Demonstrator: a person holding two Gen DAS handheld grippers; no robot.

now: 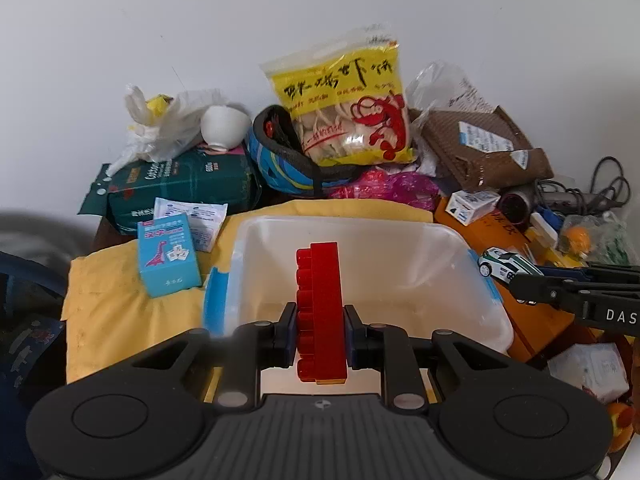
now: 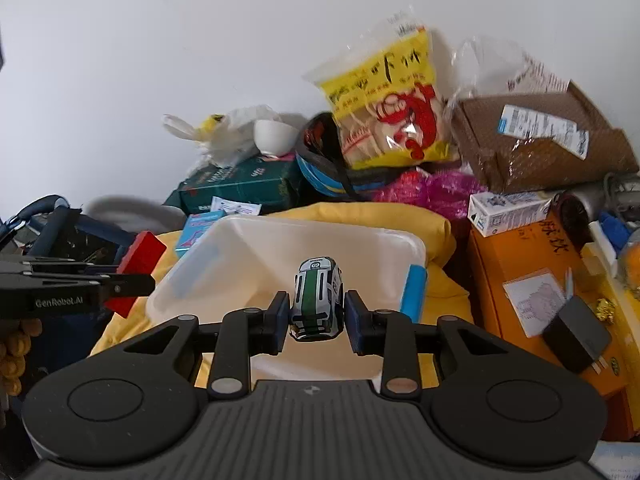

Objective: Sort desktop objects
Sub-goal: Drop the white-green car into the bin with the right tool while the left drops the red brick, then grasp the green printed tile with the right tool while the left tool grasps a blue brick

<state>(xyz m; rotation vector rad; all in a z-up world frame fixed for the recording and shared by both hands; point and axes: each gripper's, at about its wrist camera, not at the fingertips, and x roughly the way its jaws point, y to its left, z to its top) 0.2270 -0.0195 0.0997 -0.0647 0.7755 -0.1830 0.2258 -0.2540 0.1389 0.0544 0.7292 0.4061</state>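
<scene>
My left gripper point(image 1: 320, 330) is shut on a red toy brick point(image 1: 320, 308), held on edge above the near rim of a white plastic bin point(image 1: 460, 240) with blue latches. My right gripper point(image 2: 316, 316) is shut on a white and green toy car point(image 2: 317, 296), nose pointing away, over the same bin point(image 2: 256, 236). In the left wrist view the car point(image 1: 502, 262) hangs at the bin's right edge in the right gripper's fingers. In the right wrist view the red brick point(image 2: 138, 266) shows at the left, beside the bin's left side. The bin looks empty inside.
The bin sits on a yellow cloth point(image 1: 120, 280). Behind it are a blue dinosaur card box point(image 1: 168, 258), a green package point(image 1: 180, 184), a white bowl point(image 1: 224, 124), a yellow shrimp-chip bag point(image 1: 344, 108) and a brown parcel point(image 2: 540, 140). An orange box point(image 2: 520, 272) with a black charger point(image 2: 576, 336) lies right.
</scene>
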